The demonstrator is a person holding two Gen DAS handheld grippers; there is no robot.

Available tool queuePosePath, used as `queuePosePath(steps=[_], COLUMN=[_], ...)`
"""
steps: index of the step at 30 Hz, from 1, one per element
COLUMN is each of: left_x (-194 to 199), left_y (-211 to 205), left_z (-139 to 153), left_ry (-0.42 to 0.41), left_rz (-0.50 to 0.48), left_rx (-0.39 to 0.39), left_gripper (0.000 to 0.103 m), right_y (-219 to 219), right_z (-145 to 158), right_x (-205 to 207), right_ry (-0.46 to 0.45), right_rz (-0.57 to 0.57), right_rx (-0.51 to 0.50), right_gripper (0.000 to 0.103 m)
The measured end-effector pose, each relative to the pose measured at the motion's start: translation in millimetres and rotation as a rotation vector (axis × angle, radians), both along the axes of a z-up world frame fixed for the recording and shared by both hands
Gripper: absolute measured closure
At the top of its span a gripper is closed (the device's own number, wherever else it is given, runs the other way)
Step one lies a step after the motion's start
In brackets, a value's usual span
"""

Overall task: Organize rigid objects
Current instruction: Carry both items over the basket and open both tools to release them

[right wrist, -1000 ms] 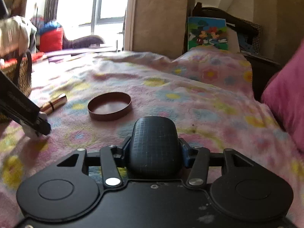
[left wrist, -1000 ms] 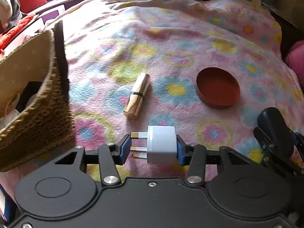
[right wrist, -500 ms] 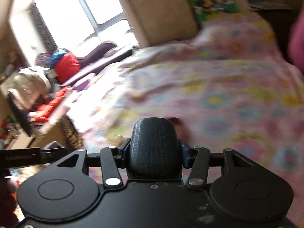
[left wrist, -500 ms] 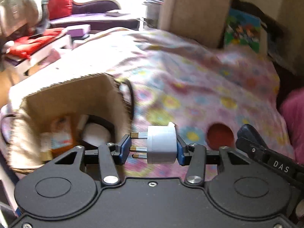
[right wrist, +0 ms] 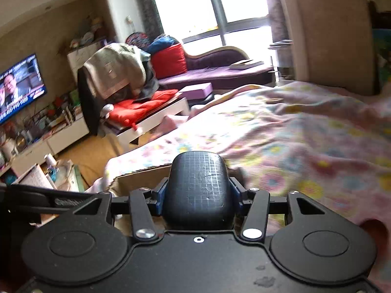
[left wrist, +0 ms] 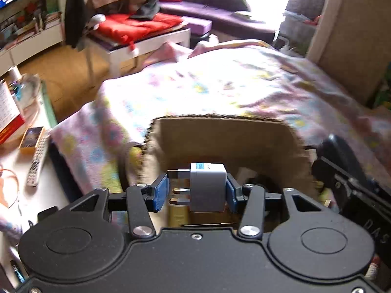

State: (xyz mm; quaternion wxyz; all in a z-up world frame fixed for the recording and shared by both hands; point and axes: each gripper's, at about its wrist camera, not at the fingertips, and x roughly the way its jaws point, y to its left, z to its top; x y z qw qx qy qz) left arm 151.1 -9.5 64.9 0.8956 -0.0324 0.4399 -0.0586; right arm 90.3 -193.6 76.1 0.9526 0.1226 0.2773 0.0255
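My left gripper [left wrist: 196,191] is shut on a white plug adapter [left wrist: 207,188], its metal pins pointing left. It hangs over the open top of a woven basket [left wrist: 220,134] with a tan lining, which stands on the flowered blanket. Items lie inside the basket, blurred and partly hidden by the gripper. My right gripper [right wrist: 198,196] is shut on a black rounded object [right wrist: 199,185] with a grid texture. It hovers just right of the basket's rim [right wrist: 141,173]. In the left wrist view the black object [left wrist: 339,151] shows at the basket's right edge.
The flowered blanket [right wrist: 293,131] covers the bed. A brown round lid [right wrist: 374,227] lies on it at the lower right. Left of the bed are a side table with a remote [left wrist: 38,161], a white bench with a red cushion [left wrist: 136,24], and a television [right wrist: 19,85].
Both grippers rose and swung left from above the bed towards the basket, each still holding its object. The gold tube and brown lid have left the left wrist view.
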Motion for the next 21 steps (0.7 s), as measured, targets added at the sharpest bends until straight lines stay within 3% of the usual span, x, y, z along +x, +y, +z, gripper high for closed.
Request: queuePosePath(steps=[3,7,10,21], left_x=[7,5,2,-36], left_y=[5,12,13,4], left_z=[-12,-20,-22,-15], left_ry=[0.033,0.031,0.026,-0.045], left_rz=[0.010,0.042,0.051,0.052], left_rx=[0.006,0.004,0.016,0.018], left_gripper=[0.055,0.036,0.036,0.028], right_y=[18,21,17,-35], right_z=[-2,-4,-3,-23], right_x=[18,29,30,-31], right_ry=[0.000,-0.009,-0.009,-0.006], right_rz=[0.018,-0.010,-0.030,-0.136], right_rx=[-0.001,-0.003,0.005,-0.036], right_gripper=[0.053,0.042,0.042,0.038])
